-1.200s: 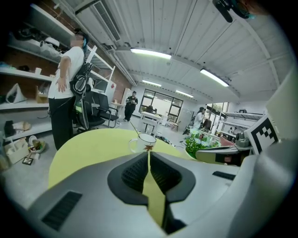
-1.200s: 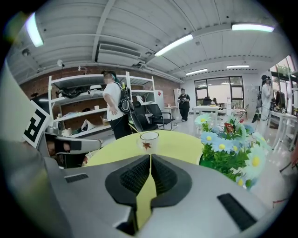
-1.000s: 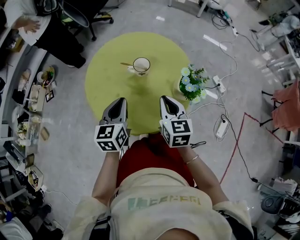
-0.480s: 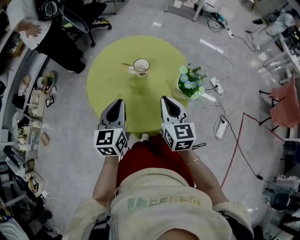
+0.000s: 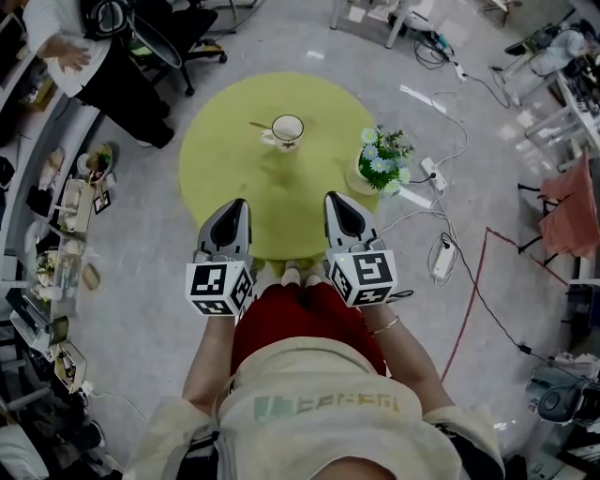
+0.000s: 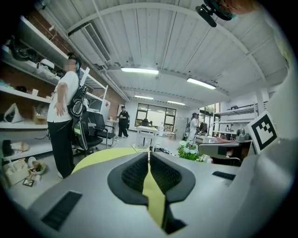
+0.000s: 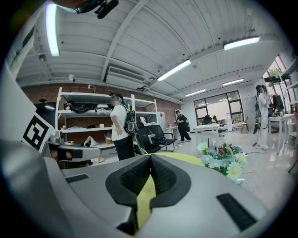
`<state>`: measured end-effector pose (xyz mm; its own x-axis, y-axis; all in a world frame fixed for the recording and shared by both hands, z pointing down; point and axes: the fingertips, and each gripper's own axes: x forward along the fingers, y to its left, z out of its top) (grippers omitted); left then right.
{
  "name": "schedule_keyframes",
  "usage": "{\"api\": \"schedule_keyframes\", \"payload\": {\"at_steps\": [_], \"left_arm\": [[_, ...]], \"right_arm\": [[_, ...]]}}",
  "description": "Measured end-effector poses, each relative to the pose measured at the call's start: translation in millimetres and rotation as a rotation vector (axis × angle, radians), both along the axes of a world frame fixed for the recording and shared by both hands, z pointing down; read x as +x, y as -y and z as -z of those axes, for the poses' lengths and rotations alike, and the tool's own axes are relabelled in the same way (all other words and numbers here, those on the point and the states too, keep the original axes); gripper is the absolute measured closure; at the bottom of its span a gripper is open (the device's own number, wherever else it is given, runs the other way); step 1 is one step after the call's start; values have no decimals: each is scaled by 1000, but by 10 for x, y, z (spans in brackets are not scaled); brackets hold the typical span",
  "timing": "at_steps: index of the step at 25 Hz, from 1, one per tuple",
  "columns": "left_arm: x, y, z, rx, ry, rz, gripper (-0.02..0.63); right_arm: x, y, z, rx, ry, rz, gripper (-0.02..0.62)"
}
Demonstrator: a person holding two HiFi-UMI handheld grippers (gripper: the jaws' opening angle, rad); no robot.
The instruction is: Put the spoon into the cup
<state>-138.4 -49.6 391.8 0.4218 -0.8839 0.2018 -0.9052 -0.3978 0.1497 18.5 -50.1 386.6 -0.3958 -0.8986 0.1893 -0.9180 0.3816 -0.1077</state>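
In the head view a white cup (image 5: pixel 287 129) stands on a saucer toward the far side of the round yellow-green table (image 5: pixel 234 159). A spoon (image 5: pixel 260 126) lies just left of the cup, its handle pointing left. My left gripper (image 5: pixel 238 202) and right gripper (image 5: pixel 334 199) hover side by side over the table's near edge, well short of the cup. Both are shut with nothing between the jaws. In the left gripper view the left gripper (image 6: pixel 149 153) shows its pads touching. In the right gripper view the right gripper (image 7: pixel 150 156) looks the same. Neither gripper view shows cup or spoon.
A pot of blue and white flowers (image 5: pixel 383 162) stands at the table's right edge. A person in a white top (image 5: pixel 80 52) stands by shelves at the far left, near an office chair (image 5: pixel 178 28). Cables and a power strip (image 5: pixel 442 257) lie on the floor to the right.
Both grippers have drawn back slightly toward my body and stay shut. Cup and spoon have not moved on the table.
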Motion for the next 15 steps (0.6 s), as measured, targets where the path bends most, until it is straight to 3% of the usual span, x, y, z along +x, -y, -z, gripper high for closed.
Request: {"api": "schedule_keyframes", "payload": {"at_steps": [15], "left_arm": [[277, -481, 222, 53, -18, 34, 574]], "right_arm": [[413, -445, 239, 62, 15, 12, 560]]}}
